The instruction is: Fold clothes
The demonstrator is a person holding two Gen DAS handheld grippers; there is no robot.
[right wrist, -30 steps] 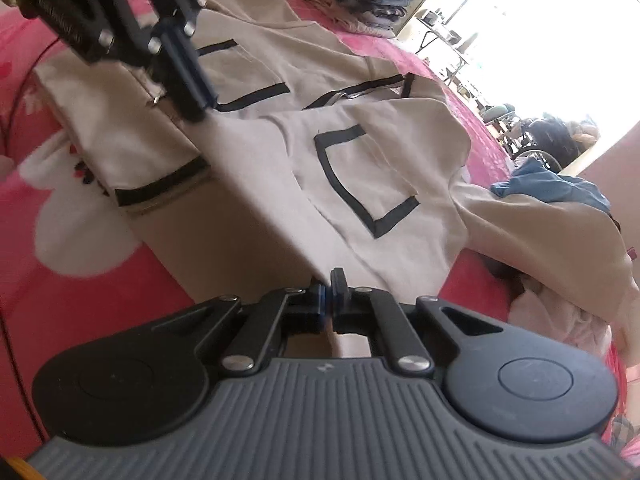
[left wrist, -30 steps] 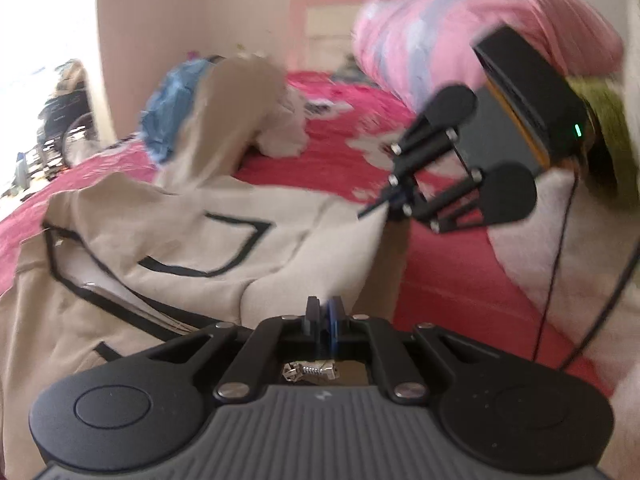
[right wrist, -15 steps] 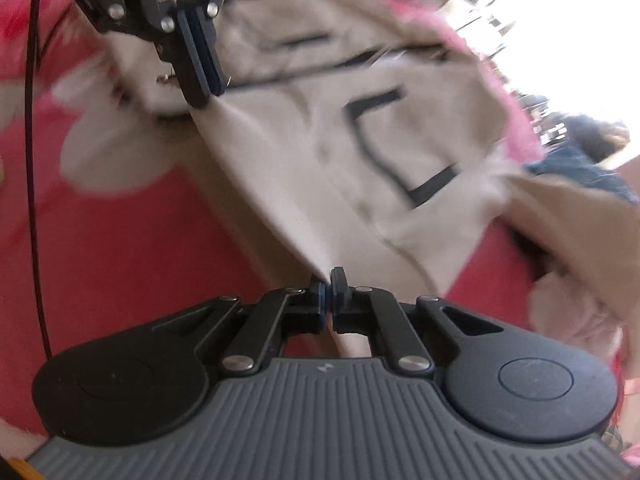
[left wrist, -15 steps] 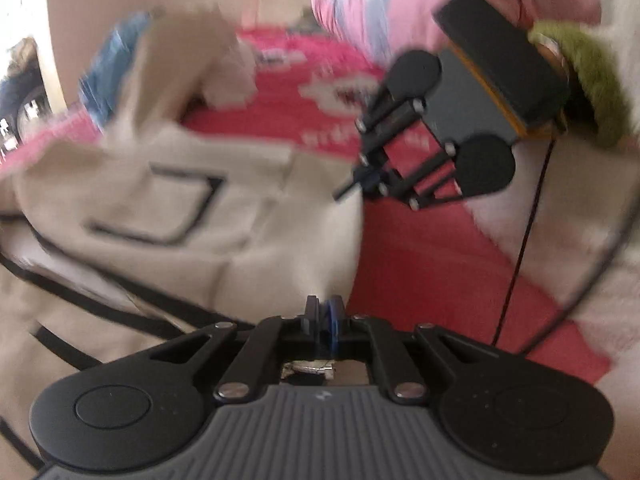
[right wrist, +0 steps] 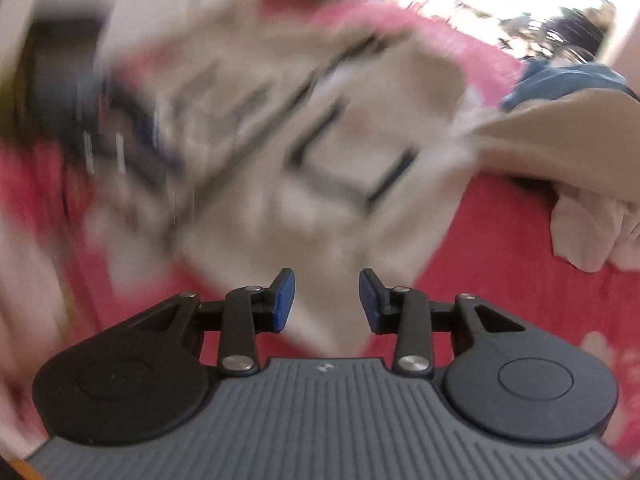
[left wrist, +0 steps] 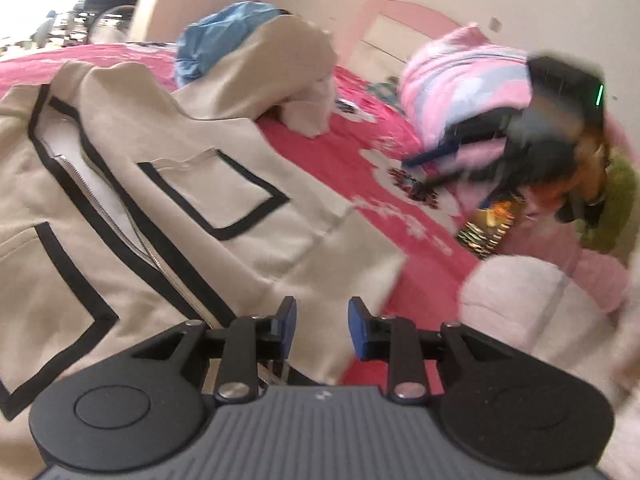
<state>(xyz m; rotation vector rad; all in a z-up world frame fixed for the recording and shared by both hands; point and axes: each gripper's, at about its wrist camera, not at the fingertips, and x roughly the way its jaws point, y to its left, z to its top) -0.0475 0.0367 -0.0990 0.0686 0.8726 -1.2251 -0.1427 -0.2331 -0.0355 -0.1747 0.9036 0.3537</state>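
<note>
Two grippers over a red bedspread (left wrist: 404, 224) w/ white flower print; everything placed relative to the beige jacket (left wrist: 192, 208), which lies spread flat on it, zip front up, black trim round its pockets. Beyond the jacket's far edge: a pink striped bedding bundle (left wrist: 460, 88) toward the headboard, then a blue garment (left wrist: 224, 36) w/ one beige sleeve (left wrist: 272, 64) draped up over it, and a small white cloth (left wrist: 312, 112) just beside that sleeve. Left gripper (left wrist: 322, 328) hangs at the jacket's near hem corner, jaws just been opening, now apart; fabric shows in the gap but the blue pads (left wrist: 290, 326) don't press on it. Right gripper (right wrist: 327, 300) likewise at a jacket edge, jaws just been opening, apart, cloth behind the gap, not pinched. Right wrist view badly blurred, so can't tell if cloth touches its pads. Right gripper also shows as a dark smear off the jacket's right side (left wrist: 560, 128) in left wrist view.
</note>
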